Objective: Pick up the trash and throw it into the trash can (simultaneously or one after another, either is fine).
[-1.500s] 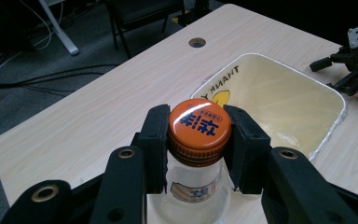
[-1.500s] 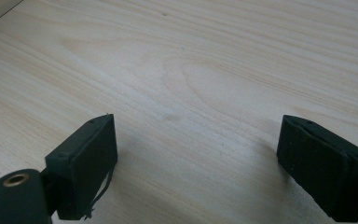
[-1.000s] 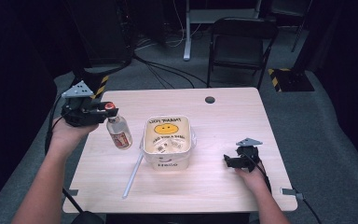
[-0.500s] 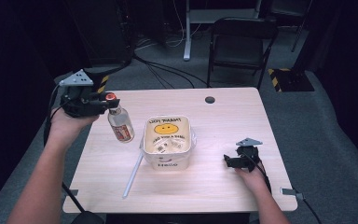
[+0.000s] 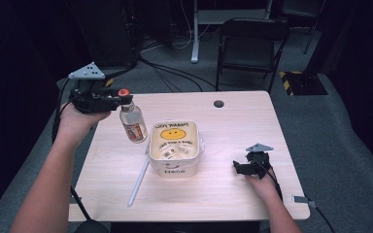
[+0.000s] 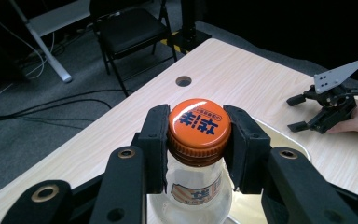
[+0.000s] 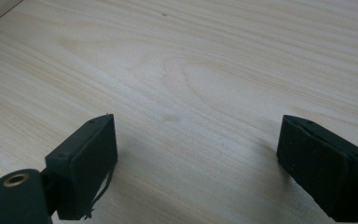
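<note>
Near edge of pale wood-grain desk (image 5: 213,194): white plastic straw (image 5: 139,181) lying flat, long axis running from the near-left up toward the bowl.

Right claw (image 5: 240,168) resting low on the desk at right, jaws spread wide apart, nothing between them; bare wood grain between the black pads (image 7: 86,161) in the right gripper view.

Centre of desk: squarish white plastic bowl printed with a yellow smiley face (image 5: 174,145), open side up, some printed packaging inside, contents otherwise hard to read.

Farther left: left claw (image 5: 121,99) clamped on the orange screw cap (image 6: 199,122) of a small clear glass bottle with a red-and-white label (image 5: 133,125). Pads seated on either side of the cap in the left gripper view, cap top showing between them. Bottle hanging from the claw, lifted clear of the desk, long axis tilted, base swung toward the bowl.

Key relation: bottle just left of the bowl's far-left corner, base close to the rim but not over it. Bowl lying to the right of the bottle and slightly nearer. Left hand far closer to the bowl than the right. Judged next need: a short carry rightward, then a tip along the bottle's long axis. Cap on, so no pour possible yet.

Beyond the desk: black folding chair (image 5: 252,41), cables on grey floor.
</note>
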